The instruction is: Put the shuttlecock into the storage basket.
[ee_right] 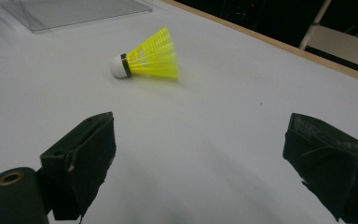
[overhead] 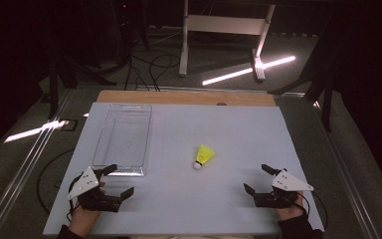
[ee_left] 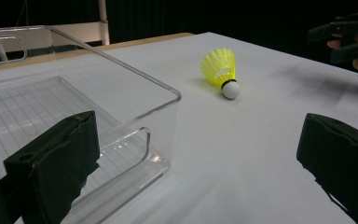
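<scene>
Hand-held gripper [overhead: 119, 180] wide open, empty

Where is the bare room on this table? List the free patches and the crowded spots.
Free: the broad stretch right of the shuttlecock up to the far edge, and the strip between the left gripper and right gripper. Crowded: the left side, where the clear bin sits close to the left gripper.

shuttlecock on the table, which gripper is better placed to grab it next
Probably the right gripper: its open jaws face the yellow shuttlecock across bare table, with nothing between. The left gripper, also open, sits at the near corner of the clear tray, with the shuttlecock off to its side.
</scene>
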The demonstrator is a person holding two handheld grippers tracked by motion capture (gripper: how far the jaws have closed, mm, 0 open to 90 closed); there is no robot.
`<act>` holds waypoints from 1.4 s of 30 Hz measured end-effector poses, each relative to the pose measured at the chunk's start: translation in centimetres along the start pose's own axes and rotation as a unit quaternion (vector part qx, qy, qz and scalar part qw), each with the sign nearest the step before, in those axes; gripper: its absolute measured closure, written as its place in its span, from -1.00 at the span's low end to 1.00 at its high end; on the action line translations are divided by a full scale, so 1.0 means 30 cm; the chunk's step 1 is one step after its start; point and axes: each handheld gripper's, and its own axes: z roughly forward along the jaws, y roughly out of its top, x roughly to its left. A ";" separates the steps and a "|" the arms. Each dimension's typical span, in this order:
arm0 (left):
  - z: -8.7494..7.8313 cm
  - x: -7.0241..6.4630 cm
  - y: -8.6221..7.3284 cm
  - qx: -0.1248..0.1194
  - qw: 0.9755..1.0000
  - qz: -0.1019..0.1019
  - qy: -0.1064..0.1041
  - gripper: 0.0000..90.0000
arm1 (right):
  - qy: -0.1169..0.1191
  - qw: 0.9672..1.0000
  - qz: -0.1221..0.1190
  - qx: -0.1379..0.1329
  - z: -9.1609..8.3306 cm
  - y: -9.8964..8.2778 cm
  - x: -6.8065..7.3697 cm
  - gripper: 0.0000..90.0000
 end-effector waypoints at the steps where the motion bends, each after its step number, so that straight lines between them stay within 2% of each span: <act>1: 0.000 0.000 0.000 0.000 1.000 0.000 0.000 -1.00 | 0.000 1.000 0.000 0.000 0.000 0.000 0.000 -0.79; 7: -0.002 0.004 0.001 -0.001 1.000 -0.005 -0.001 -1.00 | 0.001 1.000 0.006 0.001 -0.001 0.000 -0.001 -0.79; 13: -0.005 0.006 0.010 -0.003 1.000 -0.018 -0.007 -1.00 | 0.002 1.000 0.000 0.000 0.000 0.002 0.001 -0.79; 17: -0.016 0.005 0.033 -0.009 1.000 -0.026 -0.014 -1.00 | 0.003 1.000 0.000 -0.001 0.000 0.004 0.003 -0.79; 19: -0.022 0.004 0.058 -0.011 0.999 -0.034 -0.026 -1.00 | 0.000 1.000 -0.001 -0.003 0.000 0.006 0.004 -0.79; 24: -0.025 0.002 0.086 -0.005 0.998 -0.034 -0.043 -1.00 | -0.003 1.000 -0.004 -0.003 0.000 0.007 0.004 -0.79; 25: -0.025 0.000 0.111 0.004 0.998 -0.030 -0.054 -1.00 | -0.003 1.000 -0.005 -0.004 0.000 0.007 0.005 -0.79; 28: -0.024 -0.003 0.134 0.018 0.998 -0.019 -0.058 -1.00 | -0.002 1.000 -0.004 -0.004 -0.001 0.007 0.005 -0.79; 29: -0.022 -0.009 0.158 0.031 0.997 -0.007 -0.068 -1.00 | -0.002 1.000 -0.005 -0.004 0.000 0.007 0.006 -0.79; 30: -0.022 -0.009 0.158 0.031 0.997 -0.007 -0.068 -1.00 | -0.001 1.000 -0.005 -0.004 0.000 0.007 0.006 -0.79; 32: -0.018 -0.013 0.192 0.056 0.995 0.010 -0.083 -1.00 | 0.001 1.000 -0.004 0.000 0.002 0.006 0.008 -0.79; 33: -0.017 -0.015 0.202 0.066 0.994 0.017 -0.084 -1.00 | 0.000 1.000 -0.008 0.000 0.005 0.005 0.007 -0.79; 34: -0.017 -0.015 0.202 0.066 0.994 0.017 -0.084 -1.00 | 0.001 1.000 -0.010 0.002 0.005 0.005 0.008 -0.79; 35: -0.014 -0.020 0.219 0.081 0.992 0.022 -0.095 -1.00 | 0.002 1.000 -0.010 0.002 0.006 0.006 0.009 -0.79; 36: -0.014 -0.020 0.219 0.081 0.992 0.022 -0.095 -1.00 | 0.002 1.000 -0.011 0.002 0.006 0.006 0.010 -0.79; 37: -0.010 -0.023 0.234 0.099 0.989 0.033 -0.101 -1.00 | 0.002 1.000 -0.011 0.003 0.006 0.007 0.011 -0.79; 39: -0.005 -0.027 0.245 0.114 0.987 0.039 -0.105 -1.00 | 0.003 1.000 -0.010 0.003 0.006 0.006 0.011 -0.79; 40: -0.005 -0.027 0.245 0.114 0.987 0.039 -0.105 -1.00 | 0.002 1.000 -0.010 0.005 0.006 0.006 0.011 -0.79; 41: 0.000 -0.030 0.253 0.128 0.985 0.045 -0.109 -1.00 | 0.003 1.000 -0.009 0.005 0.007 0.006 0.011 -0.79; 42: 0.003 -0.031 0.257 0.133 0.984 0.048 -0.110 -1.00 | 0.004 1.000 -0.008 0.005 0.007 0.006 0.011 -0.79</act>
